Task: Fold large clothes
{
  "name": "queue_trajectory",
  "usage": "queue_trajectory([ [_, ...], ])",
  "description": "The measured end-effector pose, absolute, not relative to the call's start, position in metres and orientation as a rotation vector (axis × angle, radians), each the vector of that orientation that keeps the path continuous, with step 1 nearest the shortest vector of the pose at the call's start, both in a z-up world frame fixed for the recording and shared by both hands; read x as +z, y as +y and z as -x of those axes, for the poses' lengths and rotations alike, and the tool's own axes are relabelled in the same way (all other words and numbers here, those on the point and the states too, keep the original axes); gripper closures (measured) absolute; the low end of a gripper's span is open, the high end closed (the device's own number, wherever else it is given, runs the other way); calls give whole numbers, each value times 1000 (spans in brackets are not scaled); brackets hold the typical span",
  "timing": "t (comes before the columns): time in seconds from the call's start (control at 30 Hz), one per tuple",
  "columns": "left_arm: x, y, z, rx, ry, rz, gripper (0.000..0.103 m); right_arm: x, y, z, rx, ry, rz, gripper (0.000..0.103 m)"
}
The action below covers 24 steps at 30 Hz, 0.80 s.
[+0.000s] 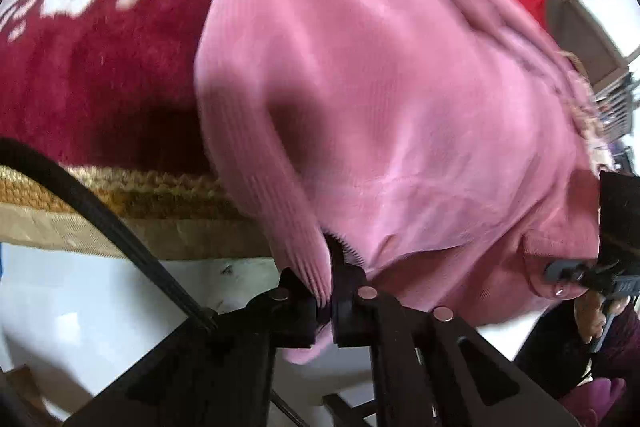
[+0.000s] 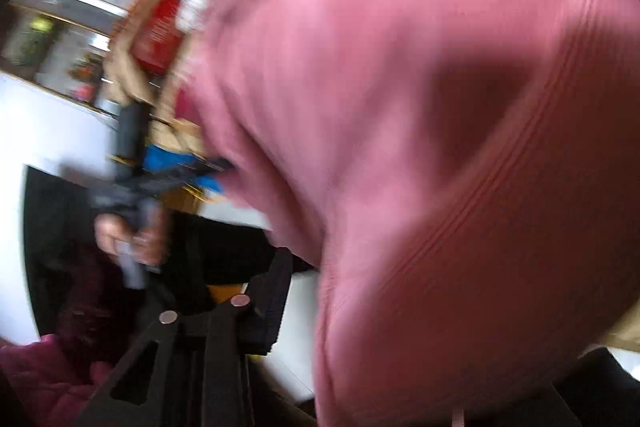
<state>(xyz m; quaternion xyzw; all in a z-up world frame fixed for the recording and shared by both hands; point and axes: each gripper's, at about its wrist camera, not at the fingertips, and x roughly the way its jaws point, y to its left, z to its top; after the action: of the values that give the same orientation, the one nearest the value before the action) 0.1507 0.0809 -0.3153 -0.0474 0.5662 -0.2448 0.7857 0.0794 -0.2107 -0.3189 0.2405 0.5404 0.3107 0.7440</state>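
A large pink ribbed garment (image 1: 380, 87) lies on a red blanket and hangs over its near edge. My left gripper (image 1: 326, 287) is shut on the garment's ribbed hem, which sticks out between the pads. At the right edge of the left wrist view, my right gripper (image 1: 568, 273) is against the garment's lower corner, with a hand (image 1: 592, 311) holding it. The right wrist view is blurred. There the pink garment (image 2: 440, 147) covers one finger, and only the left finger (image 2: 272, 307) shows. Whether cloth is pinched there is hidden.
The red blanket (image 1: 100, 87) with a white pattern has a tan woven border (image 1: 160, 195) along its near edge. A white floor (image 1: 100, 307) lies below. A black cable (image 1: 100, 211) crosses at the left. Blurred shelves (image 2: 80, 7) stand in the background. A hand (image 2: 128, 239) holds the left gripper.
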Motion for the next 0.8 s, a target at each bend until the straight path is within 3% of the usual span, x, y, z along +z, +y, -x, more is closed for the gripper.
queue_trajectory([
  [0.07,-299,78,-145,-605,1177,138,99,-289,-216,-77,712,1091,-531,77],
  [0.27,-220,83,-148,-828,984,334,99,-207,-234,-94,735,845,-515,81],
  [0.43,-149,98,-214,-805,832,437,99,-151,-296,-145,640,610,-645,81],
  [0.53,-128,121,-287,-690,806,463,96,-143,-352,-189,503,546,-846,79],
  [0.63,-146,128,-351,-583,857,573,96,-170,-399,-248,435,614,-1103,77],
  [0.7,-174,132,-372,-538,917,682,94,-203,-431,-270,370,602,-1266,69],
  [0.77,-206,127,-372,-455,940,730,75,-228,-445,-276,316,571,-1364,11],
  [0.8,-213,125,-366,-401,926,702,69,-239,-458,-270,252,530,-1404,7],
])
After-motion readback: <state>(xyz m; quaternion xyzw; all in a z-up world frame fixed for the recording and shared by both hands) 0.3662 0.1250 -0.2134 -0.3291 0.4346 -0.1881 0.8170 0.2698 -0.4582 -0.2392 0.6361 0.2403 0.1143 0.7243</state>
